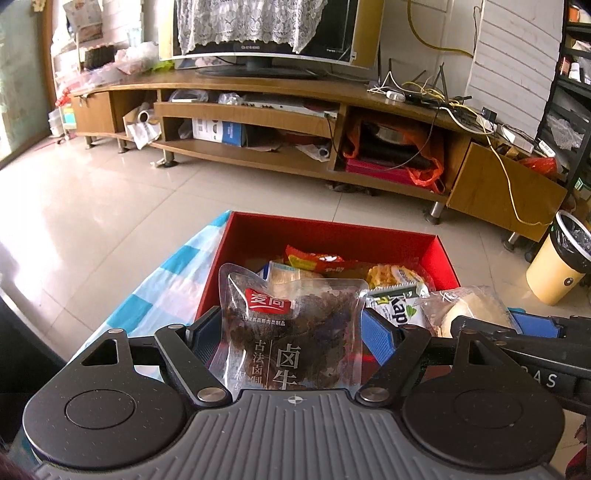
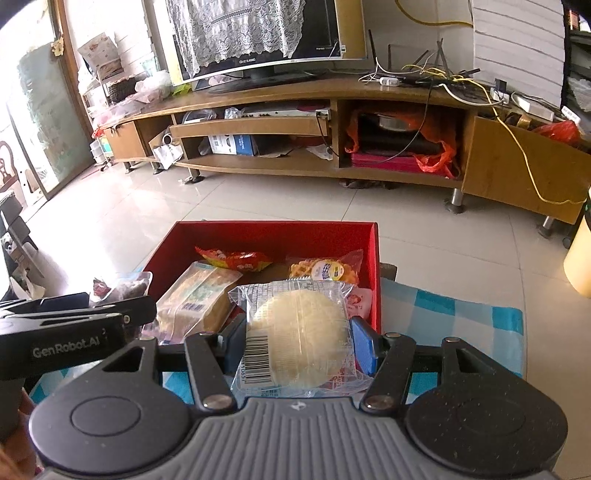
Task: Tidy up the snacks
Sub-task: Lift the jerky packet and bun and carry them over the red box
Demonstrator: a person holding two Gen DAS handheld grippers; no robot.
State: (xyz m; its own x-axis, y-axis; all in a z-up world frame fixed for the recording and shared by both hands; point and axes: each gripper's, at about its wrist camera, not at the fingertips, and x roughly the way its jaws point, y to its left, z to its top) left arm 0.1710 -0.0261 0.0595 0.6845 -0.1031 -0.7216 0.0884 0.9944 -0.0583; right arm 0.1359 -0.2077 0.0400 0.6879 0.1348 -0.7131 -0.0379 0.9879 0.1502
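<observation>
My left tongs (image 1: 291, 332) pinched a clear pouch of braised beef (image 1: 291, 325) between their blue pads, the pouch standing upright above the near edge of the red box (image 1: 441, 254). My right tongs (image 2: 295, 343) were clamped on a clear-wrapped round pastry (image 2: 299, 332), held flat just over the box's near right corner. Each tool crowded the other: the right one reached in from my left tongs' right side, and the left one's black body lay across the lower left of the right view.

Just beyond the tips, inside the box, lay a tan cracker pack (image 2: 195, 299), a red and yellow snack bag (image 2: 232, 256) against the far wall, and a yellow waffle-snack packet (image 2: 321, 269). A blue-and-white checked cloth (image 2: 454, 314) lay under the box. Farther out stretched pale floor tiles, then a long wooden TV stand (image 2: 258, 125) with a lace-draped television (image 2: 255, 33).
</observation>
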